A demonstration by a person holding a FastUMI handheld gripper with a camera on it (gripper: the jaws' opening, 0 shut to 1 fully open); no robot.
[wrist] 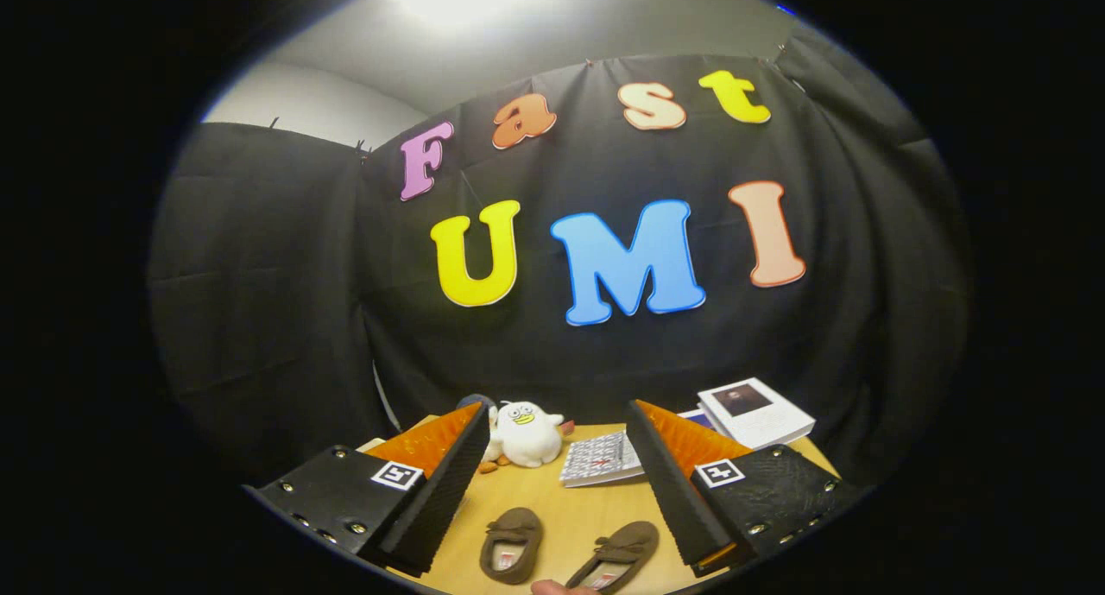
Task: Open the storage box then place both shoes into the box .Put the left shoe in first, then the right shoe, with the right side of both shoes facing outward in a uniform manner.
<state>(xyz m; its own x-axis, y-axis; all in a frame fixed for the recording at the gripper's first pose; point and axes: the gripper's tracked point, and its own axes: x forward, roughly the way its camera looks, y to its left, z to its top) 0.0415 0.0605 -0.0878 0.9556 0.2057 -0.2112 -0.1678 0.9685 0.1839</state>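
Observation:
Two brown slipper-like shoes lie on the wooden table (561, 500), low between my fingers. The left one (511, 543) points away from me, and the right one (615, 556) lies tilted beside it. My gripper (557, 491) is open, held above the table, with nothing between its fingers. A fingertip of a person's hand (552, 588) shows just below the shoes.
A white plush duck (525, 435) sits at the table's far side, just ahead of the left finger. A patterned book (600, 458) lies next to it. More books, one white-covered (755, 412), are stacked beyond the right finger. Black cloth walls close the booth behind.

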